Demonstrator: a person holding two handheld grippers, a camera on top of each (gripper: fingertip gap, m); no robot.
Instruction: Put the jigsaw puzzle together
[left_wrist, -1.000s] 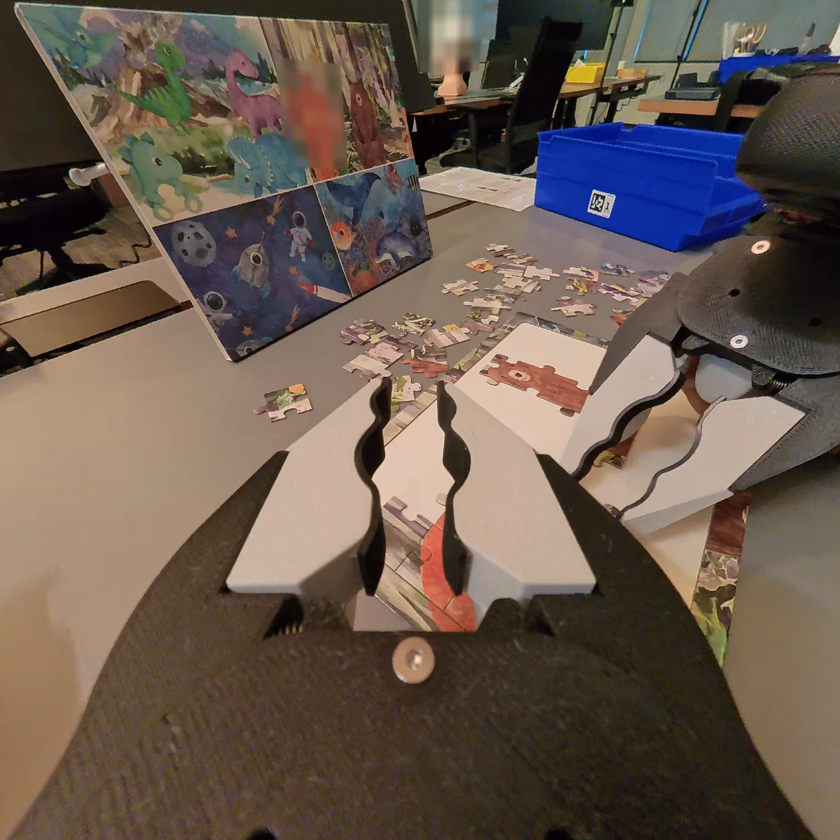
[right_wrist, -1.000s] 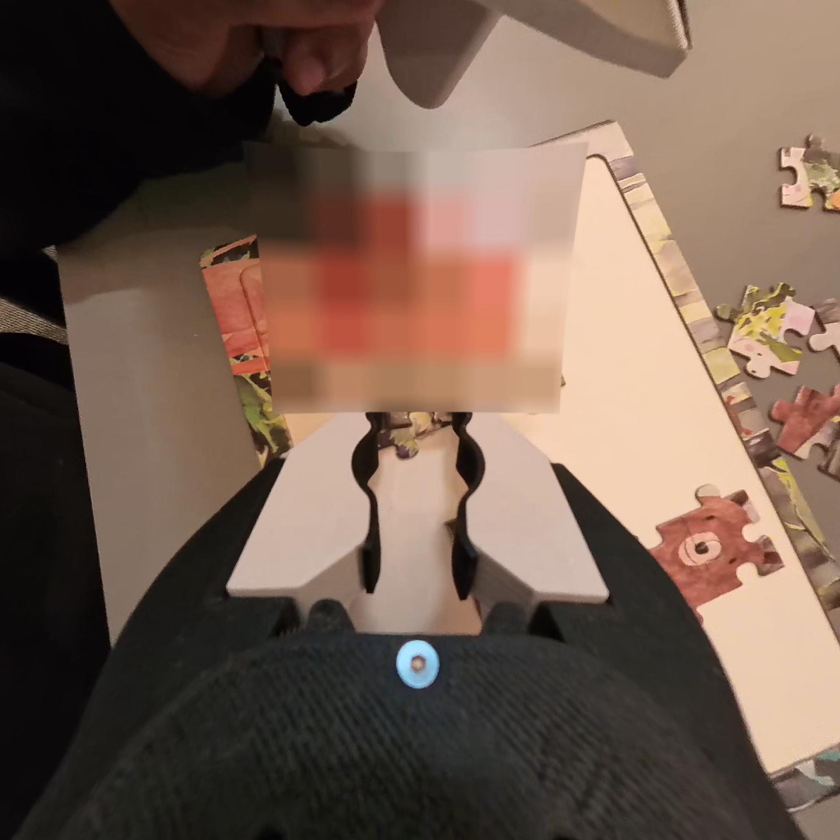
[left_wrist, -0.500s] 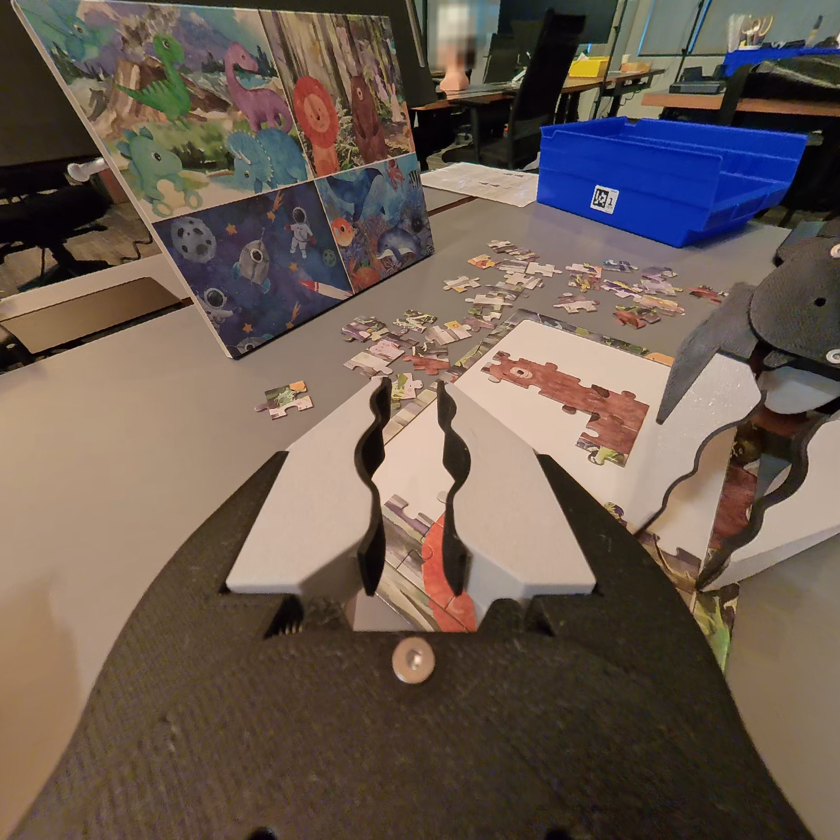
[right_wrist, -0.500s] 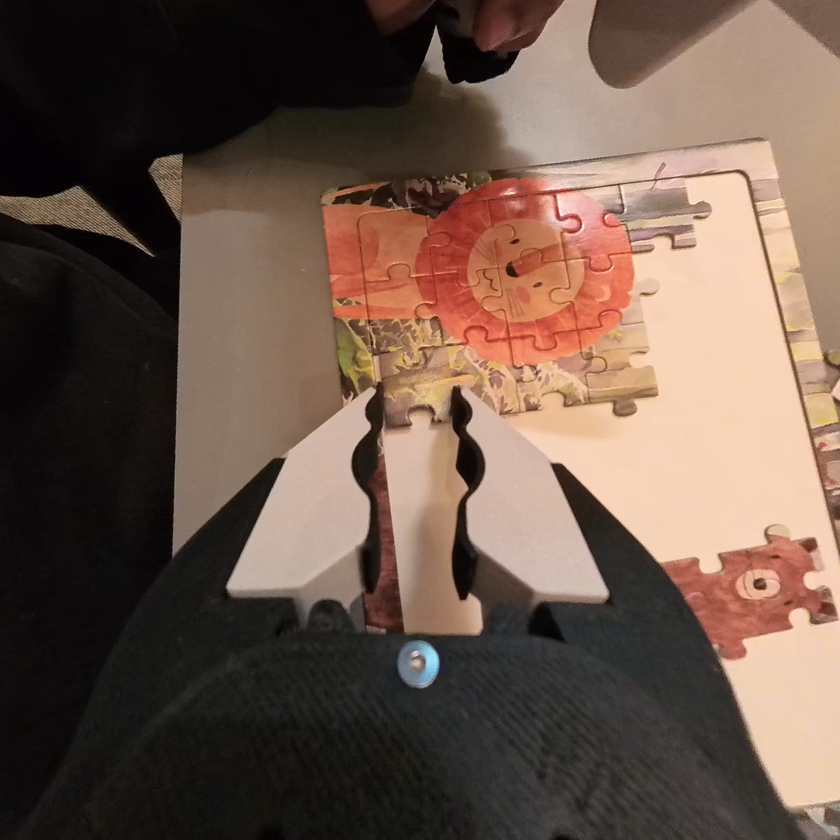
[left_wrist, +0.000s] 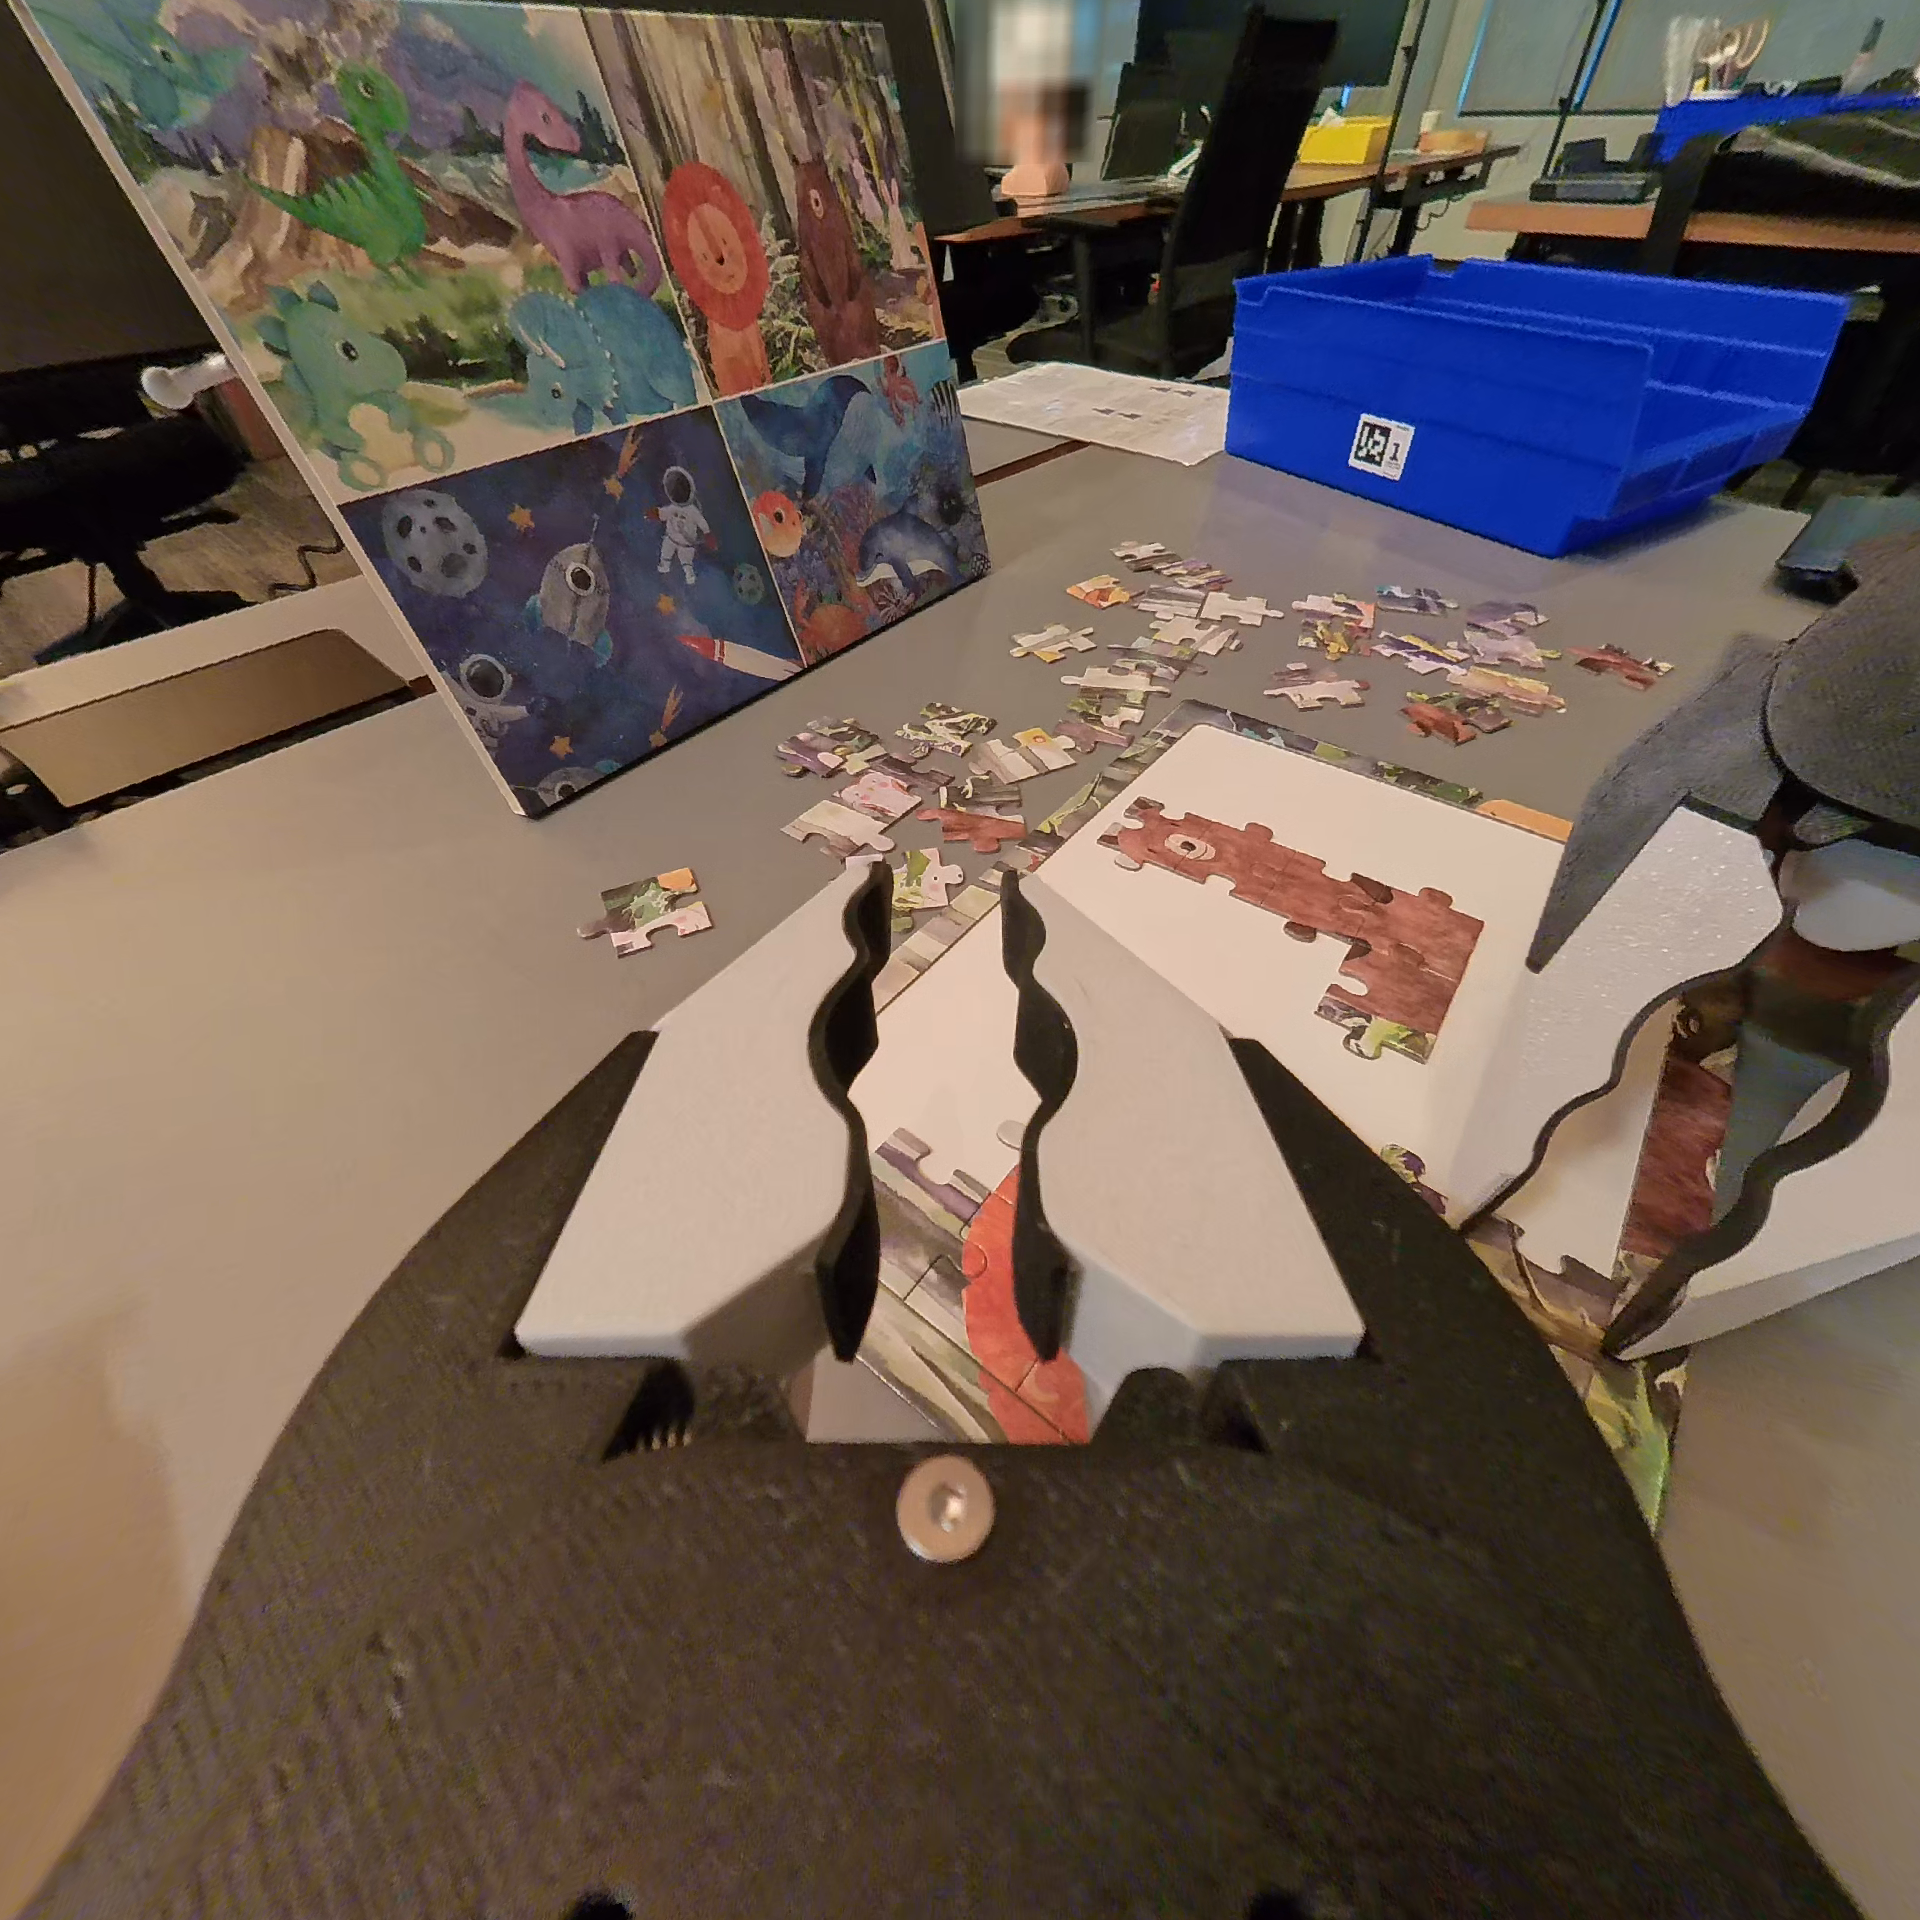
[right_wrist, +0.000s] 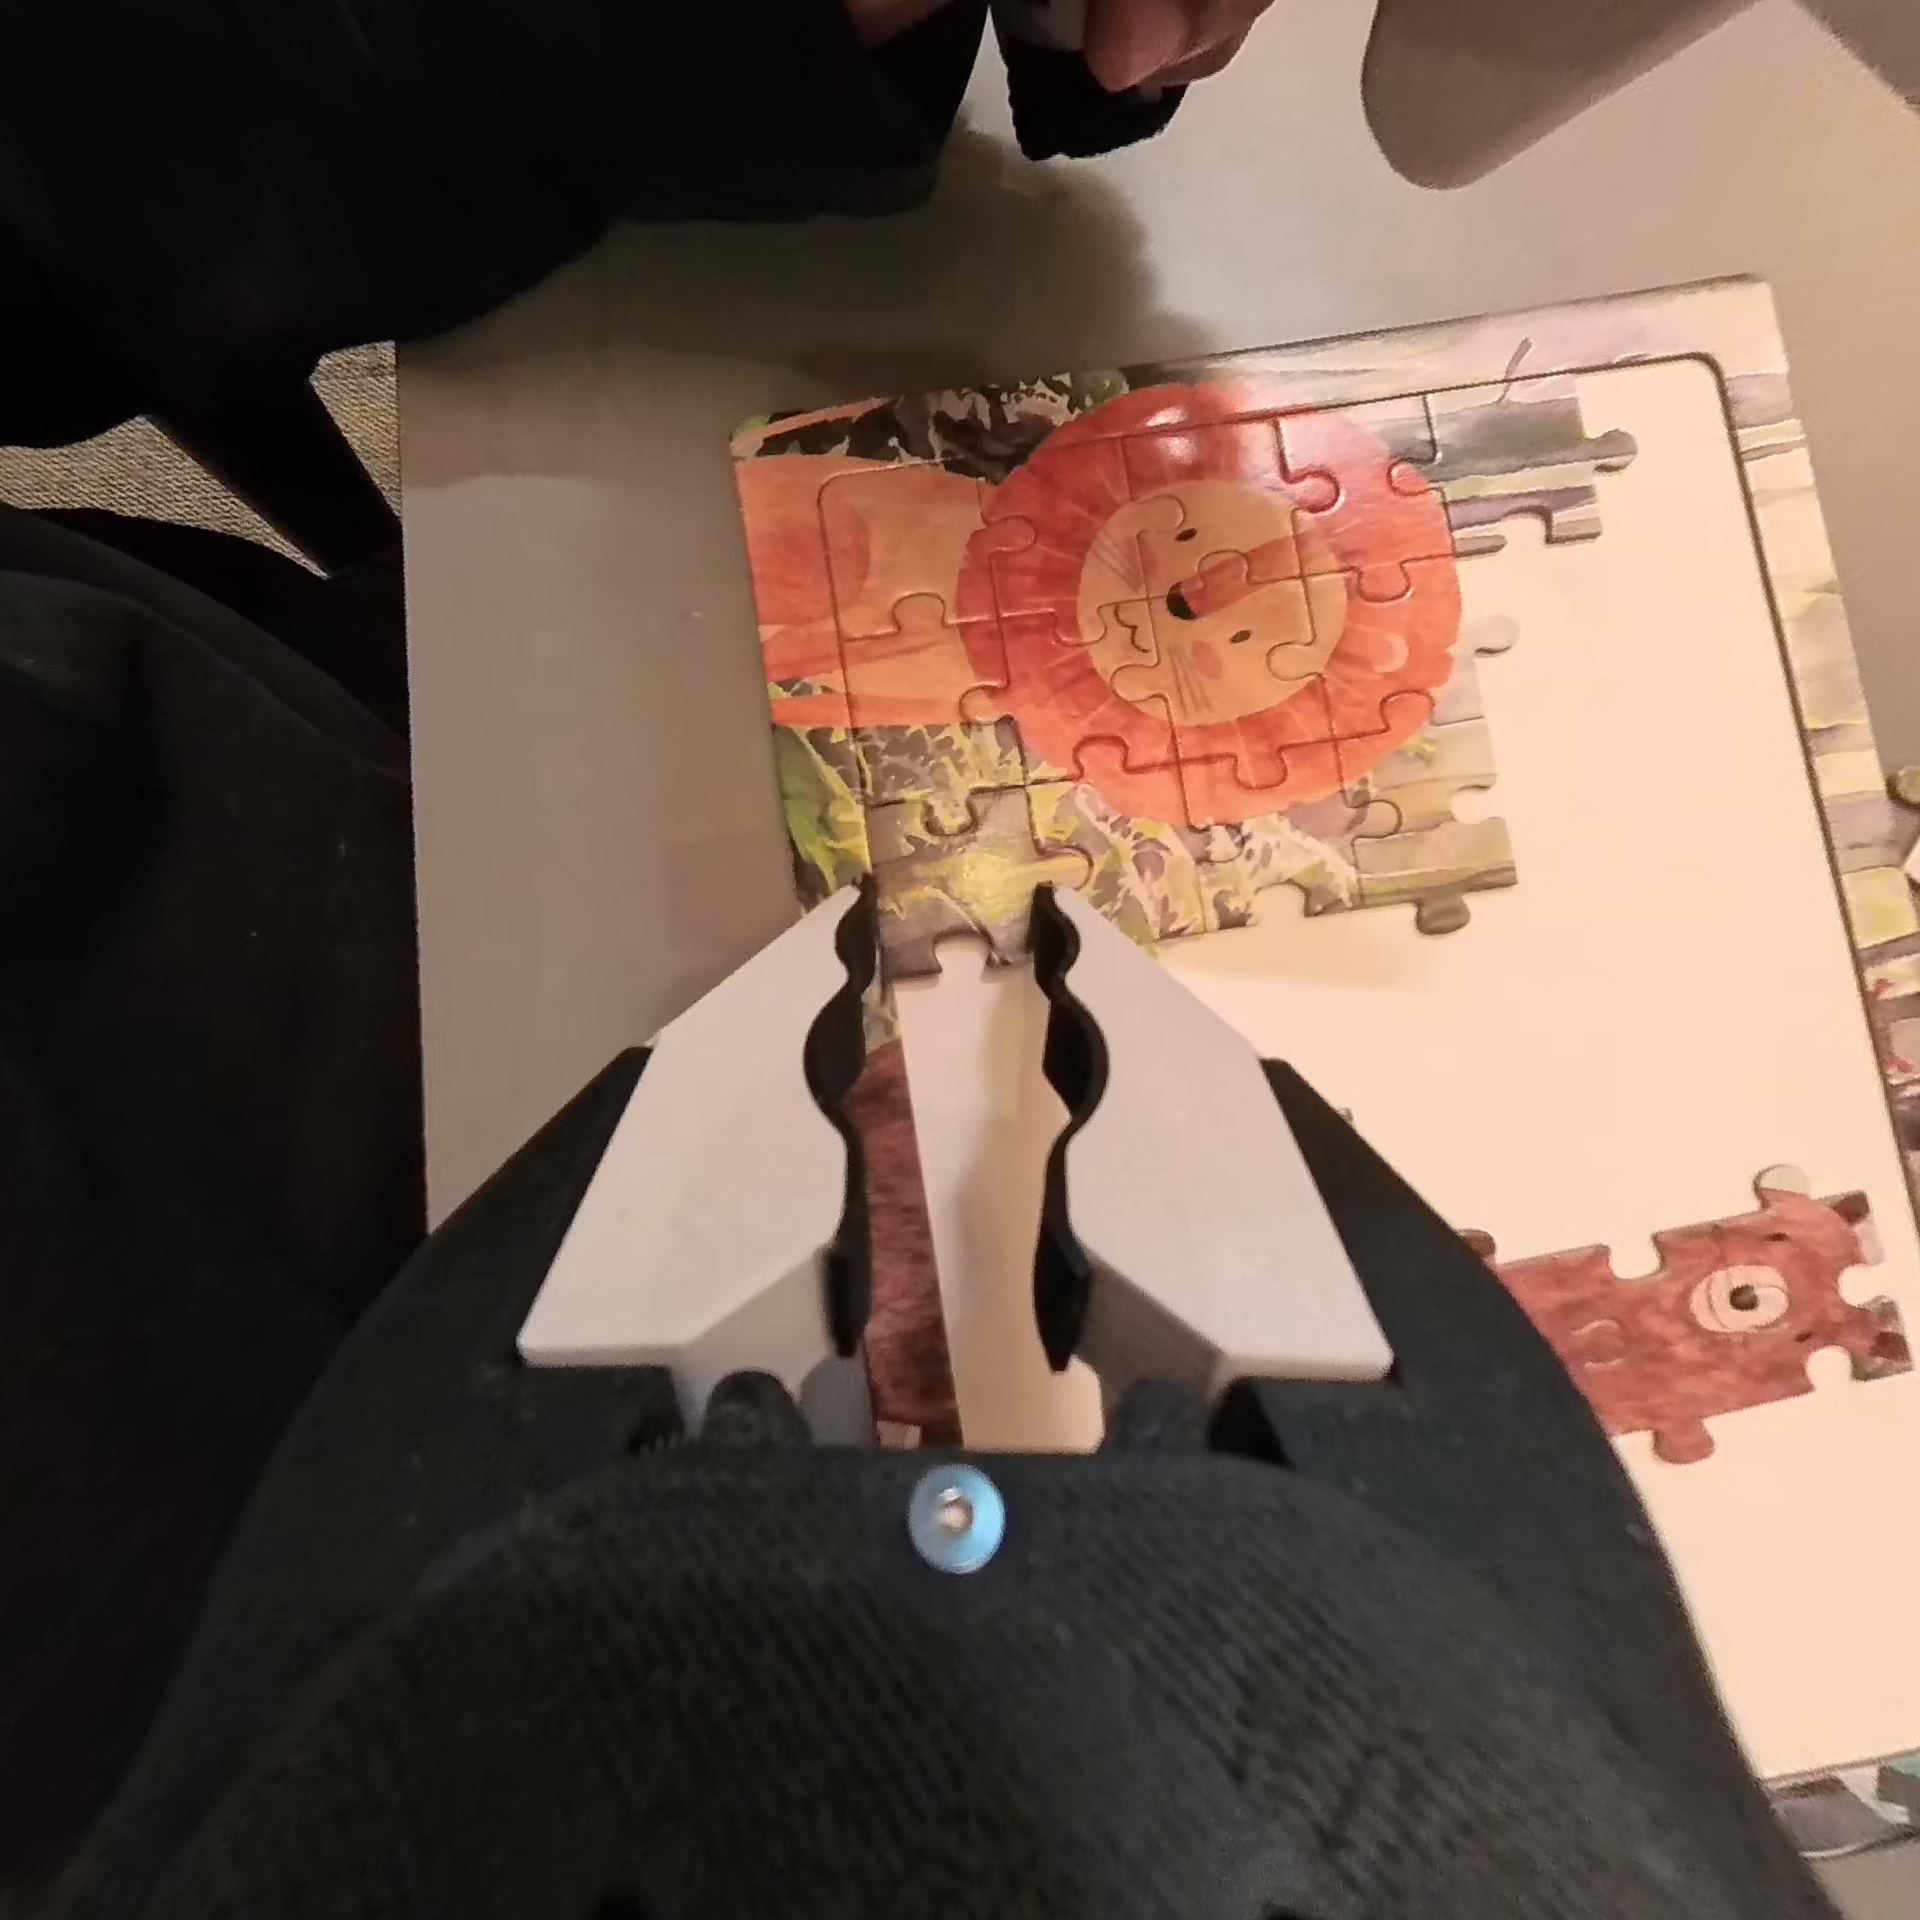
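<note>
The puzzle tray (right_wrist: 1351, 1039) lies flat on the grey table, white inside with a printed frame. An orange lion section (right_wrist: 1205, 623) is joined in its near-left corner. A brown bear strip (right_wrist: 1662, 1320) lies farther in; it also shows in the left wrist view (left_wrist: 1330, 904). My left gripper (left_wrist: 940, 894) is open and empty, hovering over the tray's lion corner (left_wrist: 1008, 1299). My right gripper (right_wrist: 951, 904) is open and empty, its tips just above the lower edge of the lion section. It also shows in the left wrist view (left_wrist: 1548, 1283).
Several loose pieces (left_wrist: 1195, 665) are scattered beyond the tray, and a small joined bit (left_wrist: 649, 909) lies alone to the left. A picture board (left_wrist: 582, 364) leans at back left. A blue bin (left_wrist: 1507, 416) stands at back right. A hand (right_wrist: 1143, 42) shows at top. The gap from one gripper's tips to the other's is roughly 15 cm.
My right gripper has drawn back from over the tray's middle toward its near right edge, uncovering the bear strip and the lion section. My left gripper has stayed in place, open.
</note>
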